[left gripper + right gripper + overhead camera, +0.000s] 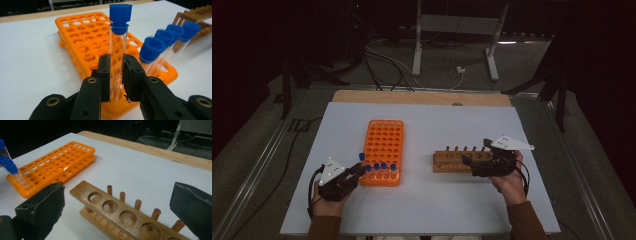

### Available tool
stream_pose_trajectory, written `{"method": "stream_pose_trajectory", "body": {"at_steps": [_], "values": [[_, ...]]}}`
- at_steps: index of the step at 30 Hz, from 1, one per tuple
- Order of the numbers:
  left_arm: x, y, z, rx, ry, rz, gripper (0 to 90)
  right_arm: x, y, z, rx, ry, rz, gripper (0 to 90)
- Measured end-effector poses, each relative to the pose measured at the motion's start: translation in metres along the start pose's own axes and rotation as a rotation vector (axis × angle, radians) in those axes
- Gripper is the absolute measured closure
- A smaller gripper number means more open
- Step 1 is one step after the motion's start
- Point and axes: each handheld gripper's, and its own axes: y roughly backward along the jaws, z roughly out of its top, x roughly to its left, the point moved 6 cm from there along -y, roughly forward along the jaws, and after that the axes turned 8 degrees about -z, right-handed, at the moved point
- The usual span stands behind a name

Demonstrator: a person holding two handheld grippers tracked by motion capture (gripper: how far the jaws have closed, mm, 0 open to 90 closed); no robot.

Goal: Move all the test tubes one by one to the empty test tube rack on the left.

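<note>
My left gripper (117, 72) is shut on a clear test tube (117, 47) with a blue cap, held upright at the near left corner of the orange rack (82, 37). I cannot tell if its base sits in a hole. In the high view the left gripper (359, 171) is at that corner of the orange rack (384, 140). Three more blue-capped tubes (162, 45) stand in the rack's near row. My right gripper (117, 195) is open, its jaws wide on either side of the wooden rack (112, 207). The right gripper (476, 152) is at the right end of the wooden rack (449, 162).
The white table top (437, 125) ends in a wooden strip (422, 97) at the back. Behind it are a metal stand (457, 30) and cables on the floor. The wooden rack's holes (109, 206) hold no tubes, and pegs line its far side.
</note>
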Motion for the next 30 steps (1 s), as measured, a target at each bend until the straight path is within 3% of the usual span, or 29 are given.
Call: {"method": "stream_pose_trajectory", "body": {"at_steps": [9, 13, 30], "values": [[0.0, -0.001, -0.008, 0.049, -0.018, -0.003, 78.4, -0.004, 0.001, -0.007, 0.012, -0.004, -0.003, 0.2], [-0.001, -0.004, -0.014, 0.096, -0.04, 0.008, 78.5, -0.006, 0.002, -0.009, 0.014, -0.005, -0.006, 0.2], [-0.005, -0.004, -0.016, 0.133, -0.069, 0.003, 78.5, -0.009, 0.003, -0.02, 0.021, -0.01, -0.005, 0.2]]}}
